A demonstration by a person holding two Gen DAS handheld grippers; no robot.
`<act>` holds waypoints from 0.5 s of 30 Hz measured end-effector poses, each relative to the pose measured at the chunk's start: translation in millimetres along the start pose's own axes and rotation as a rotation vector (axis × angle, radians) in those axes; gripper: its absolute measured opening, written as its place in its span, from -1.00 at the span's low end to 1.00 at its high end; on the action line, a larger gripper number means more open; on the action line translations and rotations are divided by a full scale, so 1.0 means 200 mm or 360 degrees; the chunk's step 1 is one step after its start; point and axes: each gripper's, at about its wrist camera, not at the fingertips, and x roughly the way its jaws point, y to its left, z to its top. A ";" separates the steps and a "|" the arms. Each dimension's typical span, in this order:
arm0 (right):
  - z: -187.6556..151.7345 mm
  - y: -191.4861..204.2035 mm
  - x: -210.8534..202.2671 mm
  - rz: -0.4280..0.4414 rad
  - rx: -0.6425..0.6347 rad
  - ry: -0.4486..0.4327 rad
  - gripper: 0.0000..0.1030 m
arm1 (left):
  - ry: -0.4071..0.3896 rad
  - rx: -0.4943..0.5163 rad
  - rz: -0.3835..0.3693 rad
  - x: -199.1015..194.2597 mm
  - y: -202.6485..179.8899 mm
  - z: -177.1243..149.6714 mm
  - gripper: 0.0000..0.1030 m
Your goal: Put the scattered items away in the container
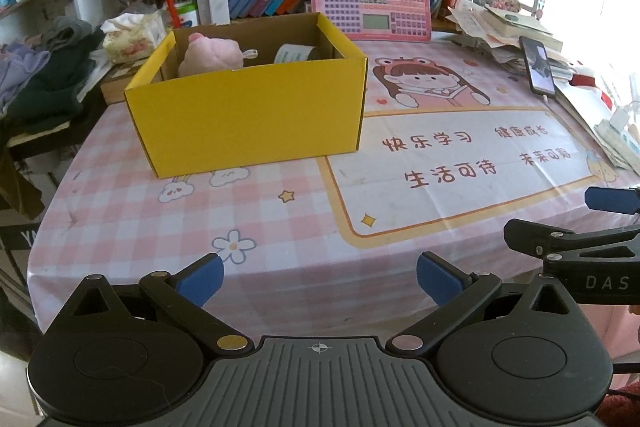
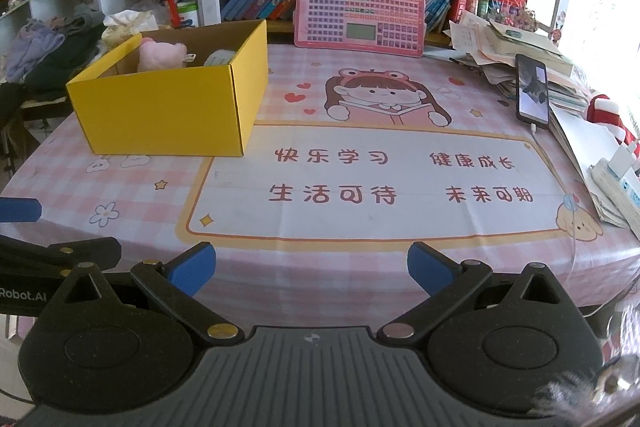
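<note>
A yellow cardboard box (image 1: 248,119) (image 2: 168,115) stands open on the pink checked tablecloth (image 1: 280,227) (image 2: 360,267). Inside it lie a pink plush toy (image 1: 210,53) (image 2: 160,55) and a white roll with printed text (image 1: 294,53) (image 2: 218,58). My left gripper (image 1: 320,281) hovers open near the table's front edge, well short of the box, nothing between its blue pads. My right gripper (image 2: 312,269) is also open and holds nothing, to the right of the left one. The right gripper's fingers (image 1: 612,201) show at the right edge of the left wrist view.
A pink keyboard-like learning board (image 1: 372,3) (image 2: 360,11) leans against books at the back. A phone (image 1: 538,67) (image 2: 532,93) rests on stacked papers at the right. Clothes (image 1: 48,75) pile up at the left, with a tissue pack (image 1: 132,35) beside the box.
</note>
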 end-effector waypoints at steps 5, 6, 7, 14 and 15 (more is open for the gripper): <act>0.00 -0.01 0.00 0.0001 -0.0007 0.0003 1.00 | 0.0000 0.0001 0.0004 0.00 0.00 0.00 1.00; 0.00 -0.01 0.00 0.0001 -0.0007 0.0003 1.00 | -0.0002 0.0001 0.0004 0.00 -0.01 0.00 1.00; 0.00 -0.01 0.00 0.0002 -0.0007 0.0004 1.00 | -0.0005 0.0001 0.0002 0.00 -0.01 0.00 1.00; 0.00 -0.01 0.00 0.0005 -0.0008 0.0007 1.00 | -0.0010 -0.0006 -0.0002 -0.01 0.00 0.01 1.00; 0.00 -0.01 0.01 0.0006 -0.0009 0.0009 1.00 | -0.0008 -0.0004 -0.0002 -0.01 0.00 0.01 1.00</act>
